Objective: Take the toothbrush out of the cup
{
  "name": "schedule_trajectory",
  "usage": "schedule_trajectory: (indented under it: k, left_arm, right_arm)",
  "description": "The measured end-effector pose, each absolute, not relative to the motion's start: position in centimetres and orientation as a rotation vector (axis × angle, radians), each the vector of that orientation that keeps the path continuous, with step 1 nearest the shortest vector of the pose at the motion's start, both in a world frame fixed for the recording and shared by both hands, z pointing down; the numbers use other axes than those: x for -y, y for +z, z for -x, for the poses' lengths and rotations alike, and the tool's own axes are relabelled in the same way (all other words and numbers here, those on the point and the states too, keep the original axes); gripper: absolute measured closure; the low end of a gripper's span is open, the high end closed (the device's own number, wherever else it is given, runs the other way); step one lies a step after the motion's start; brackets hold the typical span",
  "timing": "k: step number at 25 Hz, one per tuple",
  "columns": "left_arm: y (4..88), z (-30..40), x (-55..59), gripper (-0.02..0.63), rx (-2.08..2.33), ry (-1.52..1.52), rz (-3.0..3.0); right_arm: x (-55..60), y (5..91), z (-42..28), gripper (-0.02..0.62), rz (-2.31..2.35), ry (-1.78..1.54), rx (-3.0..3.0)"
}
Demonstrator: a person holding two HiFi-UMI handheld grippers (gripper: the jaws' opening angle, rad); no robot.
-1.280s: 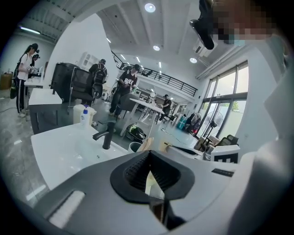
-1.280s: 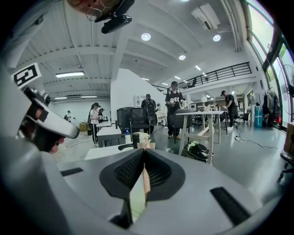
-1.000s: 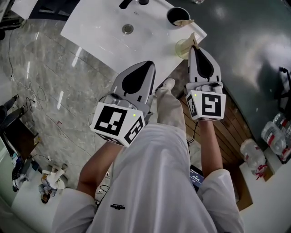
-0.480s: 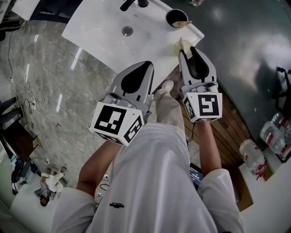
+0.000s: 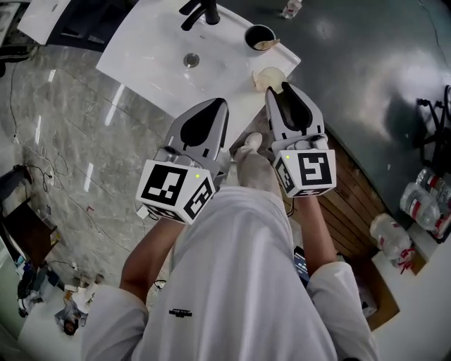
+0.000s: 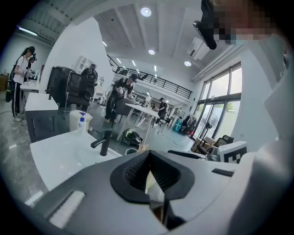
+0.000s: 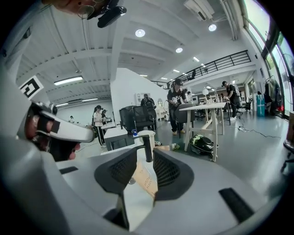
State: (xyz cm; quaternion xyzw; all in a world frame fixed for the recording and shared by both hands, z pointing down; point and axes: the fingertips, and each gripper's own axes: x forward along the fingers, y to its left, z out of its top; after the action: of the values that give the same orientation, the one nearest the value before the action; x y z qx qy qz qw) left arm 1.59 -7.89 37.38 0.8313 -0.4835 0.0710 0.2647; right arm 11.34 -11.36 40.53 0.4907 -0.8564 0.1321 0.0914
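Right hand-held gripper (image 5: 283, 88) is poked out over the near right corner of the white counter (image 5: 155, 49), right at the pale yellowish cup (image 5: 268, 76) sitting there. In the right gripper view its jaws are released, with a small gap between the tips. The toothbrush (image 7: 144, 180), a flat beige piece with some print on it, sits slanted in that gap. It looks close to the right pad, but I can't honestly tell if anything is pressing on it. From the head view it's at the cup, though the gripper tip hides most of it.

Left hand-held gripper (image 5: 220, 106) hangs to the left, at the counter's near edge, clenched with the tips meeting and nothing in them.

Farther back there's a black cup (image 5: 259, 35) with something beige sticking out of it. The drain (image 5: 191, 60) and a black faucet (image 5: 201, 10) sit to its left.
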Motion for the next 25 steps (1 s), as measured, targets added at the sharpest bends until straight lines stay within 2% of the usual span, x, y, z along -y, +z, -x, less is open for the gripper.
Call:
schedule_trajectory:
  k: [5,14,25]
  left_arm:
    - [35.6,-1.8,7.5,0.600,1.292,0.182,-2.295]
    - [32.6,-1.7,6.2,0.600,1.294,0.157,-2.347]
    - [31.0,-2.1,4.1,0.600,1.265,0.210,-2.444]
  right_arm:
    - [10.2,37.8,-12.6,0.509,-1.511,0.449,2.545]
    - [7.2,31.8,-15.2,0.546,-1.529,0.359,2.544]
    - [4.4,29.7,-18.3,0.555,-1.617,0.321,2.480]
